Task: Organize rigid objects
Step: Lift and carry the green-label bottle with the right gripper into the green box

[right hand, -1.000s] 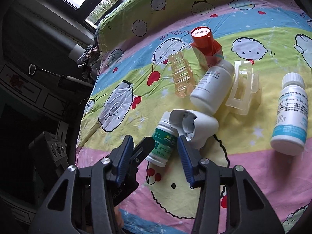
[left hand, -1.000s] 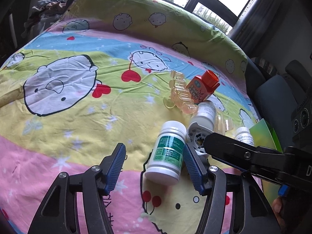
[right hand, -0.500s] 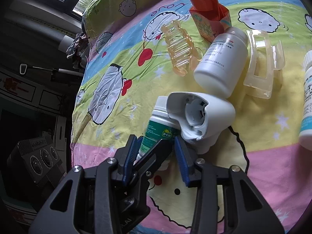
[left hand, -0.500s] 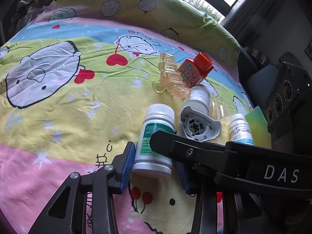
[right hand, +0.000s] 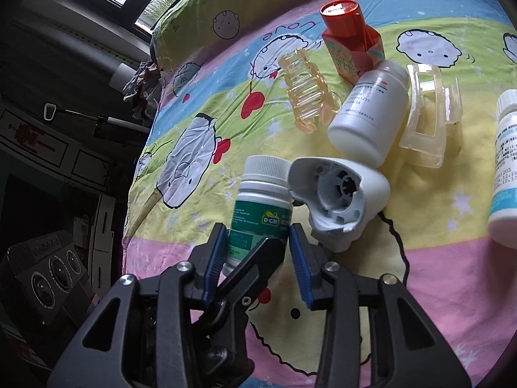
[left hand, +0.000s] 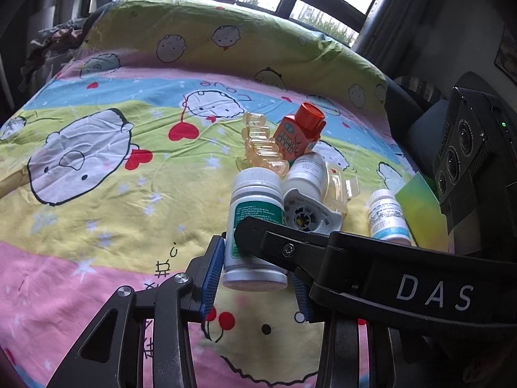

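Left gripper [left hand: 255,268] jaws apparently clamp the green-label bottle [left hand: 255,223].

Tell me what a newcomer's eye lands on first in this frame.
The green-labelled white bottle at centre, clamped in the left tool, with the right tool's finger crossing in front. Behind it lies a cluster on the cartoon bedsheet: an orange-capped bottle, an amber hair claw and a white inhaler-like piece.

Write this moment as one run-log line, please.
phase: grasp | left tool: shut on green-label bottle | right tool: open, over same bottle, contact unclear
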The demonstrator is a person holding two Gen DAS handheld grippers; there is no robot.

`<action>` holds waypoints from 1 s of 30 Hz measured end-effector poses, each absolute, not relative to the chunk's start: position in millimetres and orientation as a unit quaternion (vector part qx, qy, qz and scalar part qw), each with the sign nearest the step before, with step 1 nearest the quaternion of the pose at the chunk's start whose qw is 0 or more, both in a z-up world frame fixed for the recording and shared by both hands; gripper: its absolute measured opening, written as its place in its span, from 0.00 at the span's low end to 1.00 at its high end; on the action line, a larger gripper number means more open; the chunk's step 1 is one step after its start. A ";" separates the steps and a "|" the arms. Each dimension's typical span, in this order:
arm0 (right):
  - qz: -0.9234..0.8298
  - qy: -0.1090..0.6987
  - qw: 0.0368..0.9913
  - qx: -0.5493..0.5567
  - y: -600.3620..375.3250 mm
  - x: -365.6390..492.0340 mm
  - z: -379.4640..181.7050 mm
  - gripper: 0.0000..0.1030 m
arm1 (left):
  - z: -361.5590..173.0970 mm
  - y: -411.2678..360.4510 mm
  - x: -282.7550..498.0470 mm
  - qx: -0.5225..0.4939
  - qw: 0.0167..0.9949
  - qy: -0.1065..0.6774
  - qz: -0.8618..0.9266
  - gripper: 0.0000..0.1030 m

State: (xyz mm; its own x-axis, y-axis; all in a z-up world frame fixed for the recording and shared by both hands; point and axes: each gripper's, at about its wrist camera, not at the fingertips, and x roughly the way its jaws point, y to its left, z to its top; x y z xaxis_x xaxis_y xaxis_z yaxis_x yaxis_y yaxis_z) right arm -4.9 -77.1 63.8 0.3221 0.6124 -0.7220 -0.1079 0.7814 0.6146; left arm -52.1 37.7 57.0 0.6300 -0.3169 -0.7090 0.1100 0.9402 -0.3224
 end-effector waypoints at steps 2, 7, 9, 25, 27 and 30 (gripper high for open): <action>0.233 0.521 0.786 0.236 -82.3 -8.3 73.1 0.39 | 66.2 31.4 -56.1 -0.119 0.901 0.399 -0.120 0.39; 0.231 0.478 0.813 0.239 -106.6 -20.7 100.7 0.39 | 92.6 8.5 -63.2 -0.098 0.917 0.360 -0.139 0.39; 0.226 0.460 0.823 0.247 -118.1 -27.2 111.5 0.39 | 102.9 -4.3 -65.7 -0.089 0.922 0.346 -0.149 0.39; 0.130 0.369 0.869 0.305 -235.5 -70.4 149.5 0.39 | 138.7 -125.2 -72.0 -0.024 0.918 0.299 -0.260 0.39; 0.115 0.360 0.871 0.315 -250.9 -75.9 150.2 0.39 | 140.6 -141.0 -72.7 -0.016 0.914 0.298 -0.275 0.39; 0.089 0.347 0.874 0.327 -272.4 -85.3 150.9 0.39 | 141.3 -166.1 -74.0 -0.005 0.907 0.296 -0.299 0.39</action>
